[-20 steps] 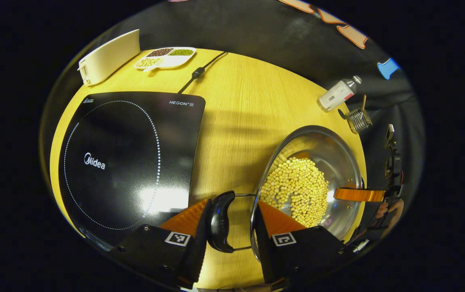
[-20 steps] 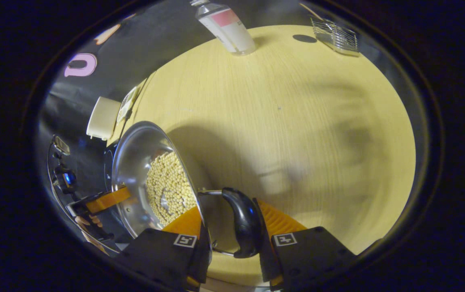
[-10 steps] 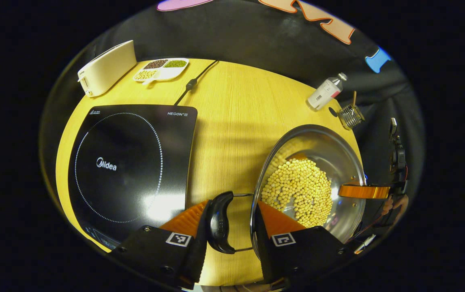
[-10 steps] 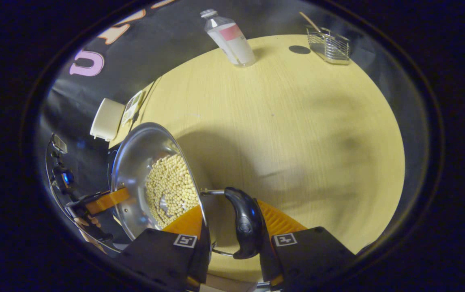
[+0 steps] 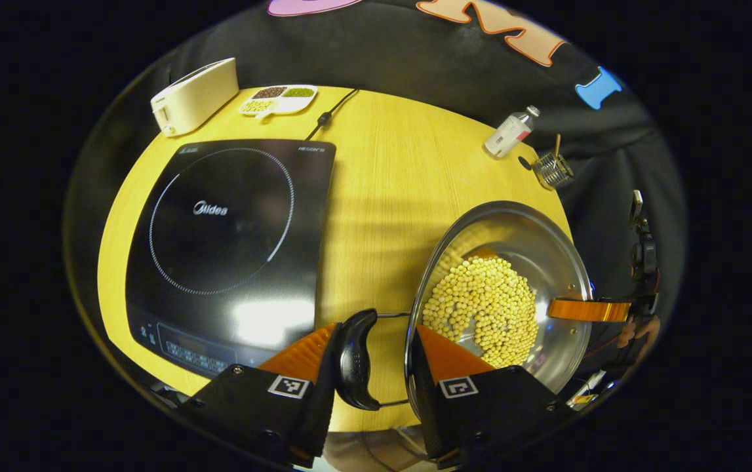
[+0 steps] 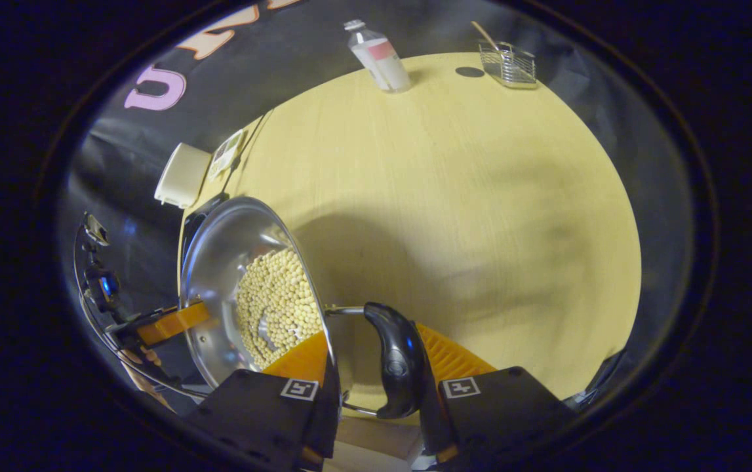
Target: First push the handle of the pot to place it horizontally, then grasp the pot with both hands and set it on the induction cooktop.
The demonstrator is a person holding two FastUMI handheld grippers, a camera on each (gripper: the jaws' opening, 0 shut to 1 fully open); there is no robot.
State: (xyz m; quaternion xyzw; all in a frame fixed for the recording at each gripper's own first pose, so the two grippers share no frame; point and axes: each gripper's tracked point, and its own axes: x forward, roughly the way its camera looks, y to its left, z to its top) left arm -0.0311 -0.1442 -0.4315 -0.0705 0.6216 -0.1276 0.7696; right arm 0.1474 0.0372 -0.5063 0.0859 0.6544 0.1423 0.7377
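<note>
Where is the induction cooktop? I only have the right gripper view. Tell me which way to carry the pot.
Observer: In the left gripper view the induction cooktop lies on the table, on the side of the pot held by the left gripper.
Operator: Check its top before I move.
Observer: Nothing stands on its top.
Operator: Report the cord.
Observer: A black cord runs from its far edge towards the wall.

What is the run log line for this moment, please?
left tongs: shut on pot handle | right tongs: shut on other handle | pot: lifted, beans inside | cooktop: bare
</note>
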